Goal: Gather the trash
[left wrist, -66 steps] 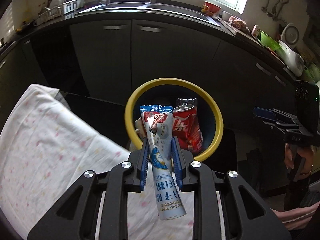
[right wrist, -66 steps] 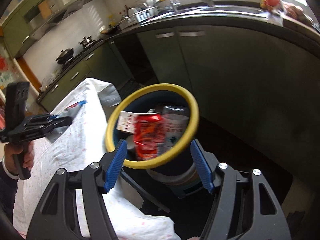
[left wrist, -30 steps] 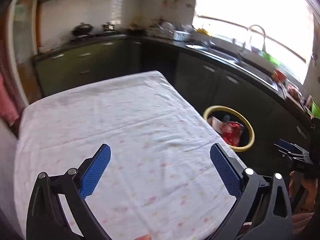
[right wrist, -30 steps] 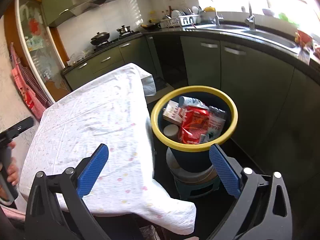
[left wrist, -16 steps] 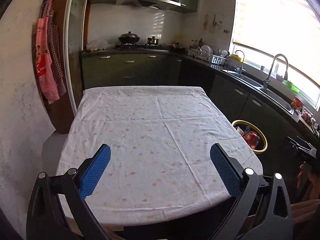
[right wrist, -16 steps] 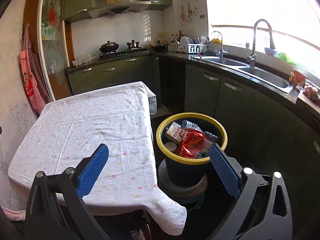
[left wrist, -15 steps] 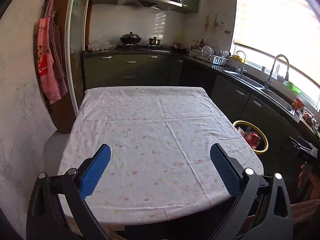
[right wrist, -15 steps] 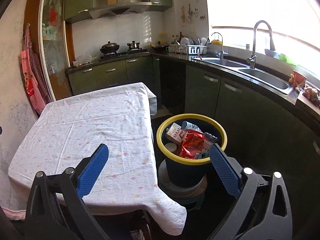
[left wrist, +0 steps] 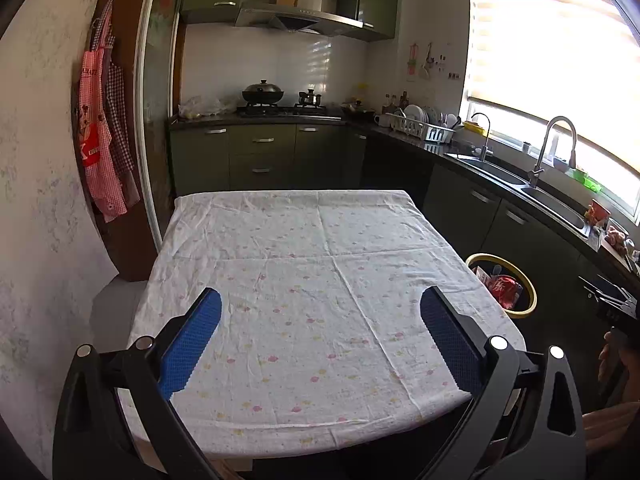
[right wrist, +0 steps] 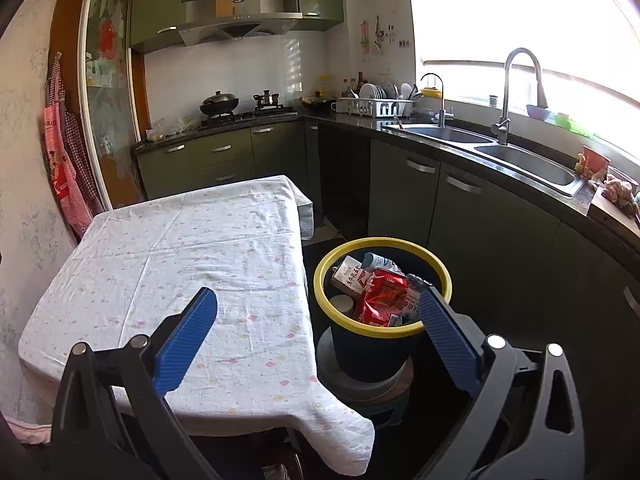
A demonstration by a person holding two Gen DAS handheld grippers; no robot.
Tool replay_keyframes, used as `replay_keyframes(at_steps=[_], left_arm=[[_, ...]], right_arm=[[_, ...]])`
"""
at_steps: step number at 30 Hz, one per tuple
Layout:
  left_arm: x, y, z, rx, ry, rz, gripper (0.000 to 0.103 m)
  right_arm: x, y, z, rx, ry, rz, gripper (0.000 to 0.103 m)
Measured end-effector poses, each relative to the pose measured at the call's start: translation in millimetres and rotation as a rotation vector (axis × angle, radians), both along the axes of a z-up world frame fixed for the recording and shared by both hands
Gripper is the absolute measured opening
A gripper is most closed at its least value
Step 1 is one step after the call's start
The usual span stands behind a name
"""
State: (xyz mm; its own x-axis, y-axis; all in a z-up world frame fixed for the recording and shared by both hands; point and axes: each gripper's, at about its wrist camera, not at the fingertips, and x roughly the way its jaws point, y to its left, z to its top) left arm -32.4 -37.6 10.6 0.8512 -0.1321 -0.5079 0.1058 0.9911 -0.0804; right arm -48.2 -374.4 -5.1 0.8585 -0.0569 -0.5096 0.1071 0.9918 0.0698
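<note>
Left gripper (left wrist: 320,320): jaws wide, nothing held; white sachet clamped there two seconds back now gone from grip, presumably among bin contents.
Right gripper (right wrist: 316,314): jaws wide, nothing held.
Both units pulled back and raised from bin mouth.
Bin (right wrist: 436,268): yellow rim, ahead of right gripper beside its right finger; far right of left gripper.
Trash (right wrist: 380,294): inside bin.
Tablecloth (left wrist: 304,264): directly ahead of left gripper, no litter visible.
Judgement: collection appears complete.
</note>
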Motion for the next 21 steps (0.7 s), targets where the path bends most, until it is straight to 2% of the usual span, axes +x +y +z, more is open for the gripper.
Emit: replay_keyframes(at_steps=[21], left_arm=[[0.3,-5.8,0.5,0.004,0.0,-0.017,0.098]], right_arm=[[0.8,-0.8,-1.8,0.014,-0.003,0.0,0.096]])
